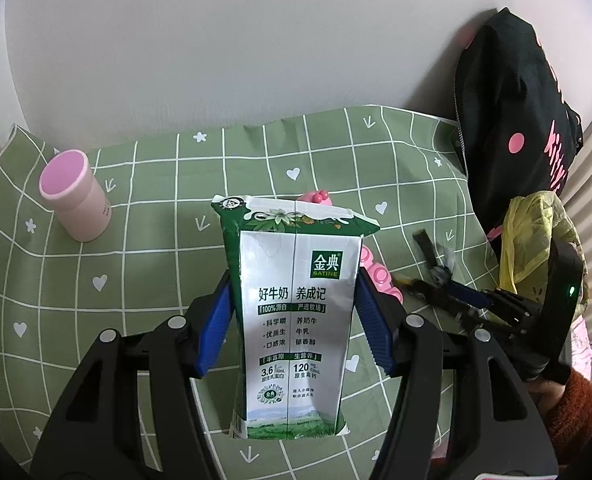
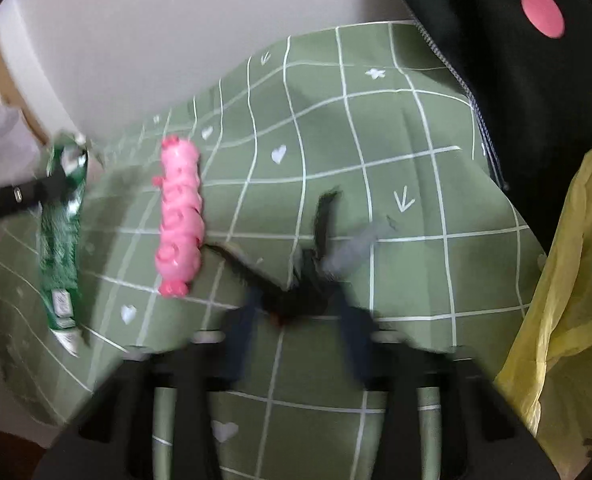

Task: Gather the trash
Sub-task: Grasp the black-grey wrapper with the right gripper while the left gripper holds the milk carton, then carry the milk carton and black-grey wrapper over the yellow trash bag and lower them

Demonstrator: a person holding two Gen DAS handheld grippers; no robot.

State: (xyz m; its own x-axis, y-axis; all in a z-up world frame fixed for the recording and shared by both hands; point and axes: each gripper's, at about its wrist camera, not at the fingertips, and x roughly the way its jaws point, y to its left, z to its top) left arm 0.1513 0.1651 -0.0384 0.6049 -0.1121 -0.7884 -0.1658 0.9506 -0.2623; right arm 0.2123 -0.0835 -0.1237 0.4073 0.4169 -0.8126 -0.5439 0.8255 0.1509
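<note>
Your left gripper (image 1: 294, 300) has its jaws closed on the milk carton (image 1: 292, 320), the blue pads (image 1: 216, 328) pressing its two sides about halfway up. The carton stands upright in the middle of the left wrist view, its folded top toward twelve o'clock and its base over the green checked cloth (image 1: 144, 264) that covers the desk. In the right wrist view the same carton (image 2: 62, 240) shows at nine o'clock, seen edge-on with a black finger across it.

Your right gripper (image 2: 300, 296) has its jaws narrowed around a dark, crumpled scrap (image 2: 316, 240) with a grey strip sticking out toward two o'clock. That view is smeared by motion, so it looks like a firm pinch, but you cannot be sure from this view alone. From the left wrist camera the right gripper (image 1: 444, 282) sits at three o'clock with the scrap (image 1: 436, 256) at its tips.

A pink toy (image 2: 178, 216) made of stacked pigs lies on the cloth at ten o'clock in the right view, just beside the scrap's left end; in the left view it peeks out behind the carton. A pink cup (image 1: 74, 196) stands at ten o'clock in the left view, well apart from the carton. A yellow plastic bag (image 2: 568, 288) hangs at three o'clock in the right view, against a black bag (image 2: 496, 60) with pink dots.
</note>
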